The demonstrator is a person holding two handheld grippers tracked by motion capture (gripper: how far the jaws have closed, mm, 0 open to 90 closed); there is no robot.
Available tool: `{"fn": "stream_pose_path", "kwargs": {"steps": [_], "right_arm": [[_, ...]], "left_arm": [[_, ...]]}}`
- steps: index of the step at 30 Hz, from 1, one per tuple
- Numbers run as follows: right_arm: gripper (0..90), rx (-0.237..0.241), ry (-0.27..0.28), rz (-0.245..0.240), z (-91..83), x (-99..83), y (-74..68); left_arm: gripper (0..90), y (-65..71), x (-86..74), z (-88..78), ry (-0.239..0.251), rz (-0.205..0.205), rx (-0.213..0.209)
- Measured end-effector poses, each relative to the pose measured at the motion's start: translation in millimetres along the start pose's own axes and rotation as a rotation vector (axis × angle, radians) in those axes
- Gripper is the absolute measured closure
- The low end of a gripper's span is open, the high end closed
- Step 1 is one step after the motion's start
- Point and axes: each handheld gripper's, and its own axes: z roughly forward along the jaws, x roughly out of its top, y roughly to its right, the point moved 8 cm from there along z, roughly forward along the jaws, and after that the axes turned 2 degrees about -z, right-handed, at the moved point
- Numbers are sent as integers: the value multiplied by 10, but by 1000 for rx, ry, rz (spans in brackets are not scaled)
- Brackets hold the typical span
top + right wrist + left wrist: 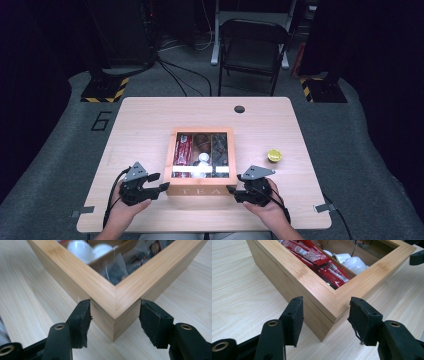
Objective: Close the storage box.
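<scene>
- Left gripper (325,312): its two fingers (293,317) stand open astride one near corner of the wooden tea box (312,282), pads clear of the wood.
- Right gripper (115,317): two fingers (82,317) likewise open at the other near corner, just beside the wood; whether they touch it is unclear.
- The one box sits mid-surface (140,120), with three compartments (red sachets, white capsules, dark tea bags).
- One yellow capsule (274,155) lies apart, right of the box.
</scene>
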Motion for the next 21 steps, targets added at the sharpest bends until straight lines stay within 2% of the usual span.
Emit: {"fn": "stream_pose_path", "kwargs": {"steps": [11, 12, 15, 21], "right_arm": [[386, 44, 84, 8, -83, 132, -38], [386, 40, 97, 10, -101, 154, -24], [385, 33, 122, 43, -144, 186, 40], [385, -21, 143, 109, -228, 167, 281]], "left_arm": [[416, -86, 59, -43, 36, -26, 16], [416, -91, 64, -39, 44, -41, 19], [414, -137, 68, -46, 42, -41, 25], [402, -231, 71, -49, 44, -56, 37]]}}
